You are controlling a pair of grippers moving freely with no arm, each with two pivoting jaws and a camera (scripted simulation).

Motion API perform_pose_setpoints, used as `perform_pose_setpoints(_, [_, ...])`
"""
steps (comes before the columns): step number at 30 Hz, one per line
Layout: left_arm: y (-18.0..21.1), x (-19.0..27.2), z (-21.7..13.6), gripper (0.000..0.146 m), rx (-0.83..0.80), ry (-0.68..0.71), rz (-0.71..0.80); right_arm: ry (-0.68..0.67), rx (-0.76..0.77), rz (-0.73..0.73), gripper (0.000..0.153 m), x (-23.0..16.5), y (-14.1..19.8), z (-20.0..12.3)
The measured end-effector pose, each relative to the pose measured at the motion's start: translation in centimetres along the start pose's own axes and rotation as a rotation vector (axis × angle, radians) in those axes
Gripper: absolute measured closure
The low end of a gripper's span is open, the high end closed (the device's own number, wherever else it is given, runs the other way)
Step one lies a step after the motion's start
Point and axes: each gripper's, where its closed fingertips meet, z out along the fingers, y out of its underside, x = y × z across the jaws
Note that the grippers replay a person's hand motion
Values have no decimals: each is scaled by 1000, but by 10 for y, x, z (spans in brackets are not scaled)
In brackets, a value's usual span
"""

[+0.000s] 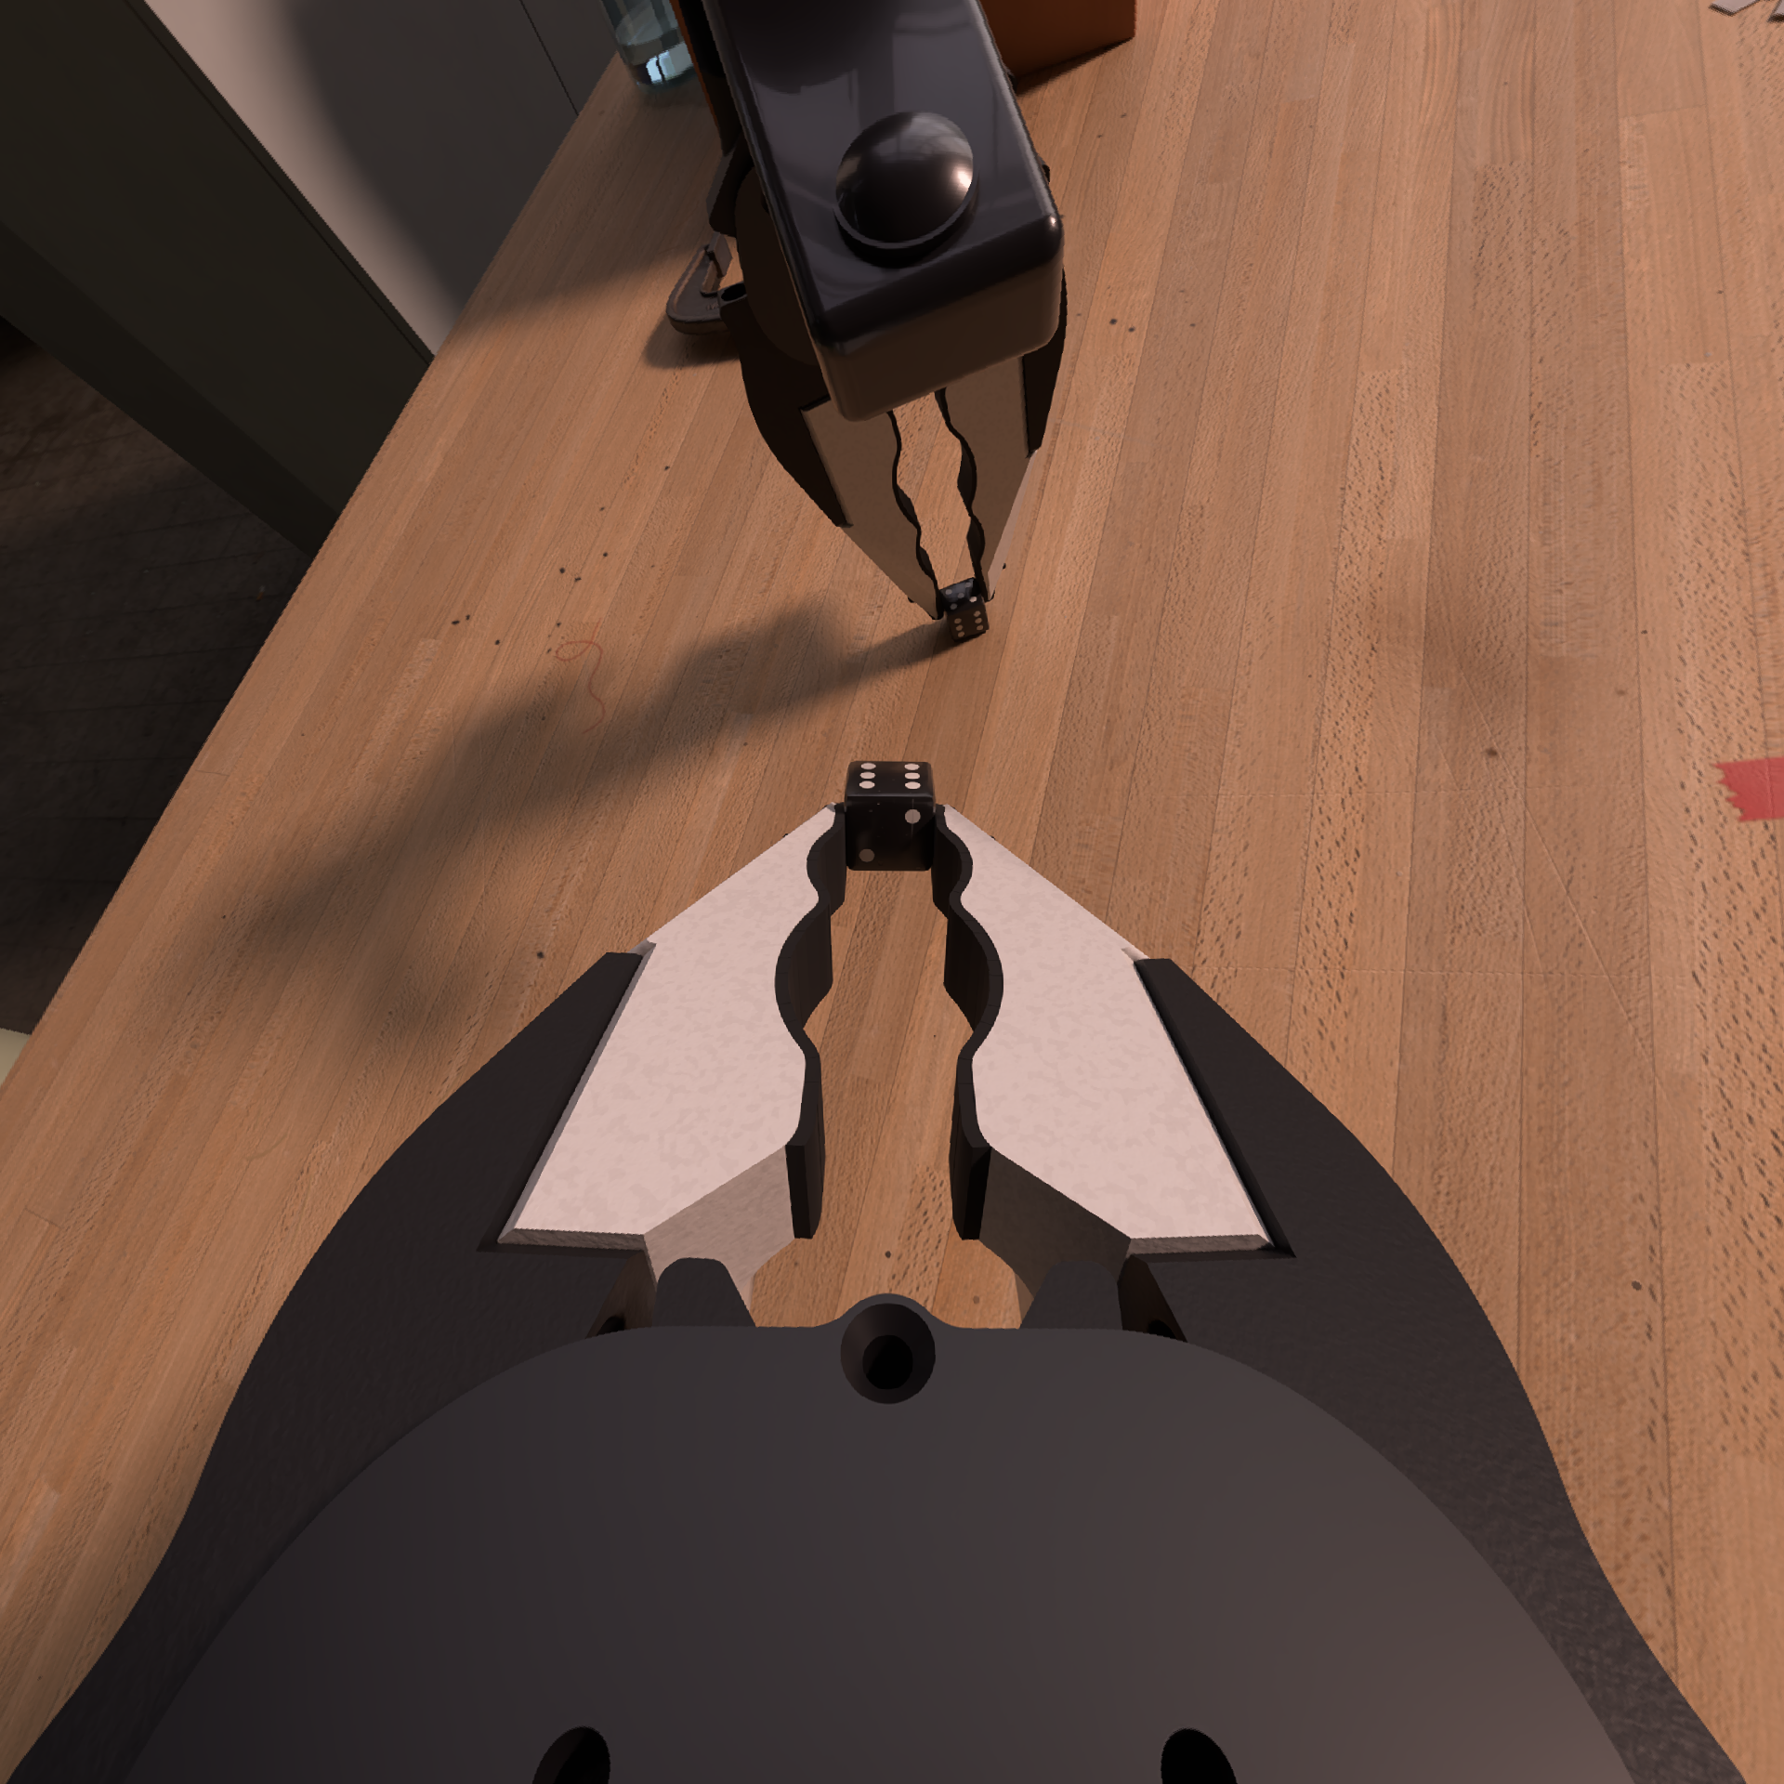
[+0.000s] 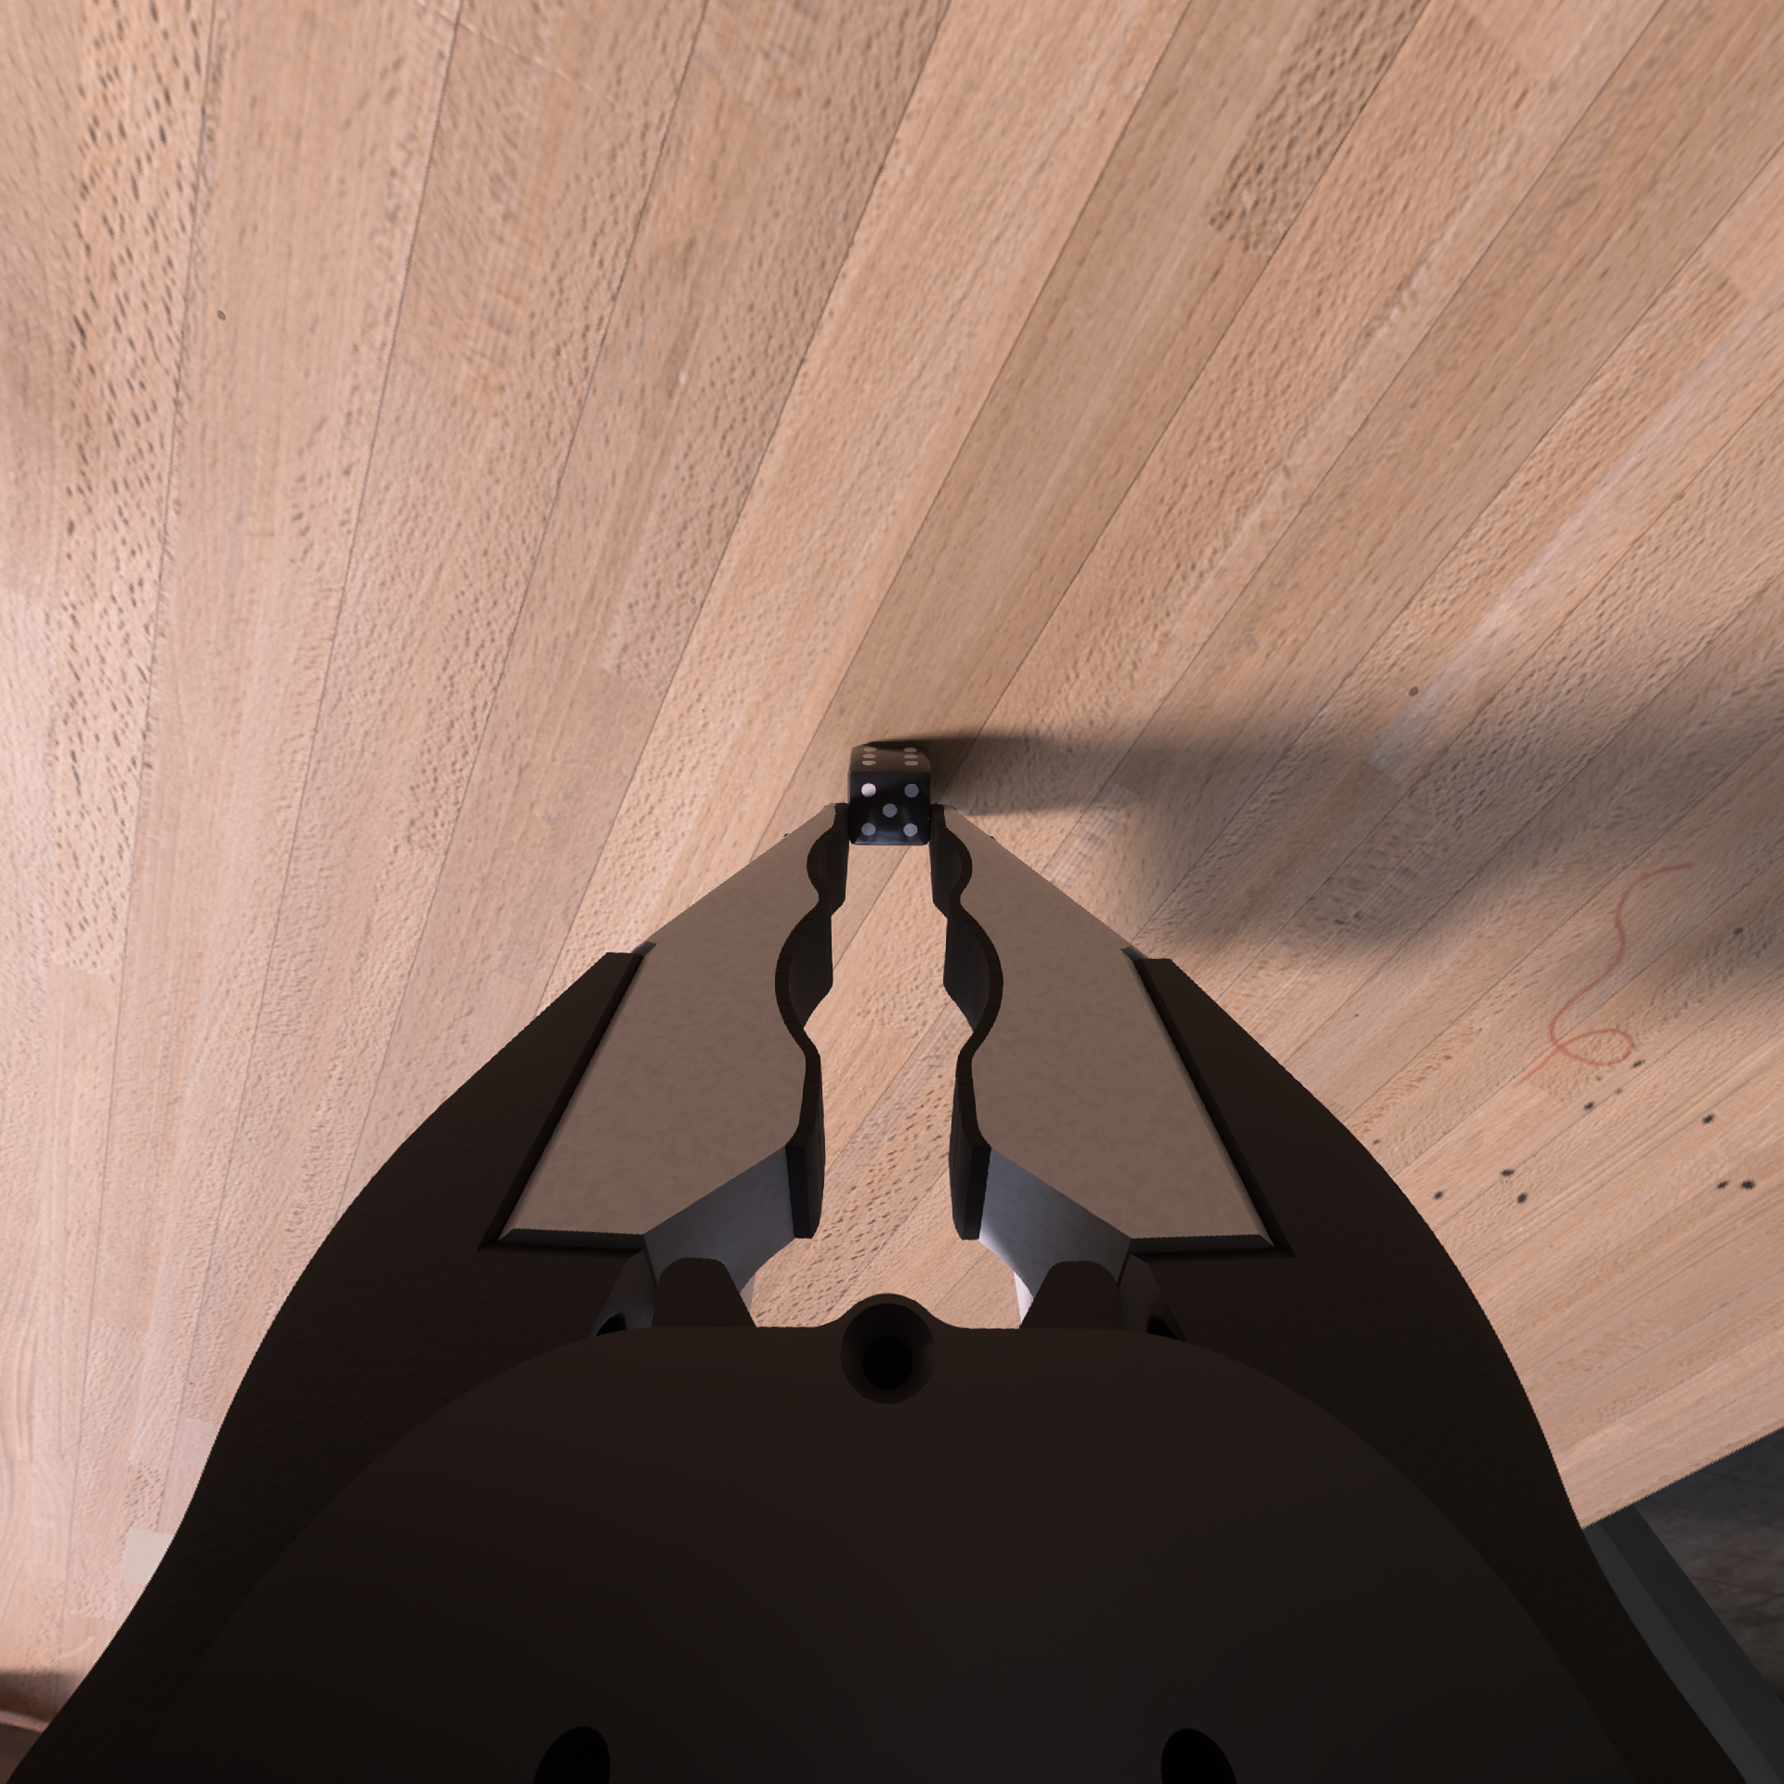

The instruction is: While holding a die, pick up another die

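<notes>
In the left wrist view my left gripper (image 1: 888, 821) is shut on a black die with white pips (image 1: 888, 816), pinched between its fingertips above the wooden table (image 1: 1351, 676). Farther ahead, the right gripper (image 1: 961, 599) points down and is shut on a second black die (image 1: 963, 610) at or just above the tabletop. In the right wrist view my right gripper (image 2: 888, 811) holds that second die (image 2: 888, 796) between its fingertips, close to the wood surface (image 2: 579, 483).
The table's left edge runs diagonally in the left wrist view, with dark floor (image 1: 116, 599) and a grey cabinet (image 1: 193, 241) beyond. A glass jar (image 1: 647, 39) and an orange-brown box (image 1: 1072, 29) stand at the far end. Red tape (image 1: 1752, 787) lies at the right.
</notes>
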Motion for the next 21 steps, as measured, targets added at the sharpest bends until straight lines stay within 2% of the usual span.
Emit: perform_pose_setpoints(21, [0,1,2,130,1,8,0,3,12,-32,137,2,-1,0])
